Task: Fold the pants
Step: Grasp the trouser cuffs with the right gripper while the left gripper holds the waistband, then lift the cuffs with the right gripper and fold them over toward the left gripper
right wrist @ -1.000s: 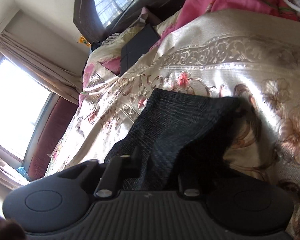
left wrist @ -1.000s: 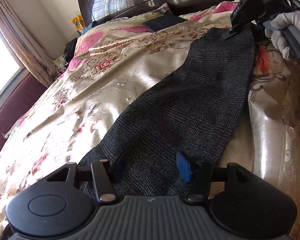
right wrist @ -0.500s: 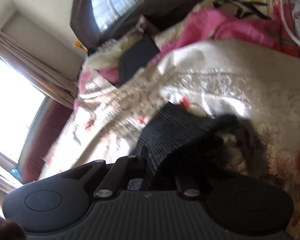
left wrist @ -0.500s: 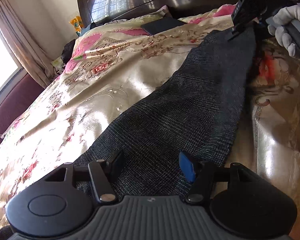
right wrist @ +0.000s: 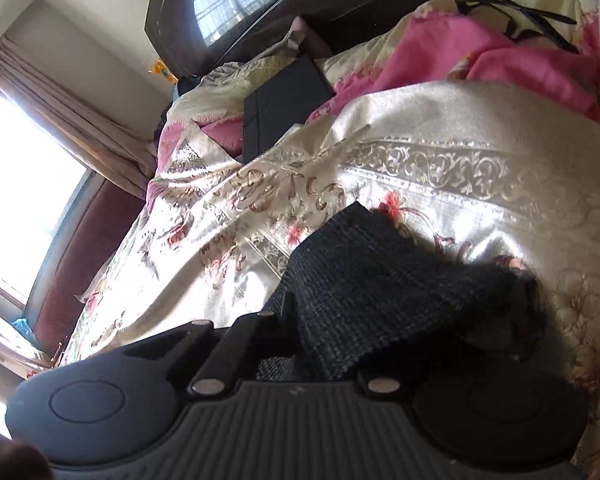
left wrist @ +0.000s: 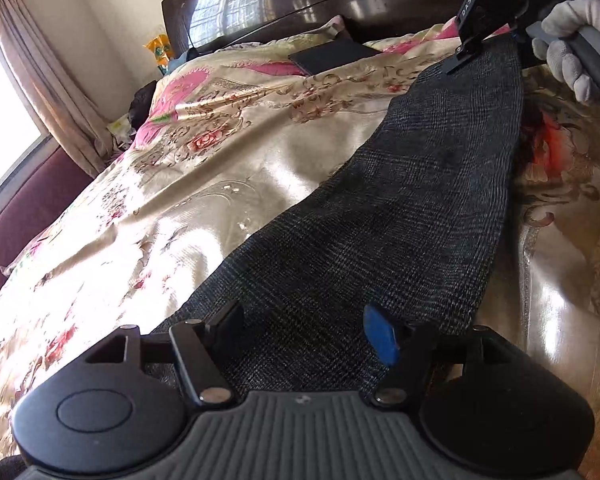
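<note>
Ideally the right gripper (left wrist: 466, 50), jaws clenched on the pants (left wrist: 400, 208), carries that far end over evenly toward the left gripper (left wrist: 304, 330), whose jaws have just been opening and stand released over the near end.

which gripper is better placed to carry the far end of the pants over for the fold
Right. The right gripper is already shut on the far end of the pants, lifting it off the bedspread. The left gripper has just been opening; its fingers stand apart over the near end, pressing nothing.
</note>
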`<state>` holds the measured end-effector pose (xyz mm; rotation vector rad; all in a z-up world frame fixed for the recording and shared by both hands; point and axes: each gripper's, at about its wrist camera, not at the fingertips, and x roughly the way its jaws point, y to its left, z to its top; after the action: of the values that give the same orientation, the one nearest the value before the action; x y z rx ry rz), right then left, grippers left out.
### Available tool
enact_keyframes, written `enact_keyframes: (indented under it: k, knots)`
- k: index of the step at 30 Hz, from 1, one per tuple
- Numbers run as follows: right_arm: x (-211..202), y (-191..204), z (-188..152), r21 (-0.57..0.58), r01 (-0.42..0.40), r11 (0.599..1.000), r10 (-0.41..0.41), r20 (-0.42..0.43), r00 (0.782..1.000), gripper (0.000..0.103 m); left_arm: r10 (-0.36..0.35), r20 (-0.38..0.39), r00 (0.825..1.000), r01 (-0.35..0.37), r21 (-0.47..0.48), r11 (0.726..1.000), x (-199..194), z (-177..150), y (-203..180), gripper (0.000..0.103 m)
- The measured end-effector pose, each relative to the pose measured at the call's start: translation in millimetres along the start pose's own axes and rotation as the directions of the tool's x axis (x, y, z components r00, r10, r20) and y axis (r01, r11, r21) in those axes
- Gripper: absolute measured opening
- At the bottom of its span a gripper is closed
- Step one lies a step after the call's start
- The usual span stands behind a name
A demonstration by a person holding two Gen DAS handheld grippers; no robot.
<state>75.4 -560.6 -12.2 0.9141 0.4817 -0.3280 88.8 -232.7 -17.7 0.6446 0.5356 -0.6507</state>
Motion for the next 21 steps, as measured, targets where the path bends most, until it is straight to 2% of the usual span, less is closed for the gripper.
enact_keyframes:
  k: [4, 8, 12, 15, 18, 21]
  knots:
    - [-19.6, 44.9, -1.4, -0.089, -0.069, 0.994, 0.071, 0.028, 0.997, 0.005, -0.02, -0.019, 1.0, 0.019, -0.066, 0.998, -8.0, -18.9, 16.0, 0.08]
    - [-31.8, 125.6, -14.9, -0.249, -0.153, 0.956, 0.158, -0.001, 0.987, 0.005, -0.045, -0.015, 0.999, 0.041, -0.17, 0.985, -21.0, -40.2, 40.3, 0.081]
    - [-31.3, 201.4, -41.3, -0.339, -0.261, 0.904, 0.254, -0.065, 0.965, 0.005, 0.034, 0.015, 0.999, -0.029, -0.251, 0.967, -45.7, -63.7, 70.7, 0.081]
    - [-25.7, 248.0, -64.5, -0.345, -0.34, 0.875, 0.315, -0.127, 0.94, 0.005, 0.091, -0.024, 0.996, -0.093, -0.315, 0.944, -59.1, -90.0, 98.4, 0.081]
    - [-23.7, 287.6, -88.5, -0.389, -0.379, 0.84, 0.335, -0.179, 0.925, 0.005, 0.104, -0.112, 0.988, -0.139, -0.372, 0.918, -65.9, -125.9, 122.6, 0.081]
    - [-21.2, 325.6, -129.7, -0.481, -0.408, 0.776, 0.32, -0.257, 0.912, 0.005, 0.117, -0.106, 0.988, -0.152, -0.444, 0.883, -82.8, -156.6, 136.7, 0.081]
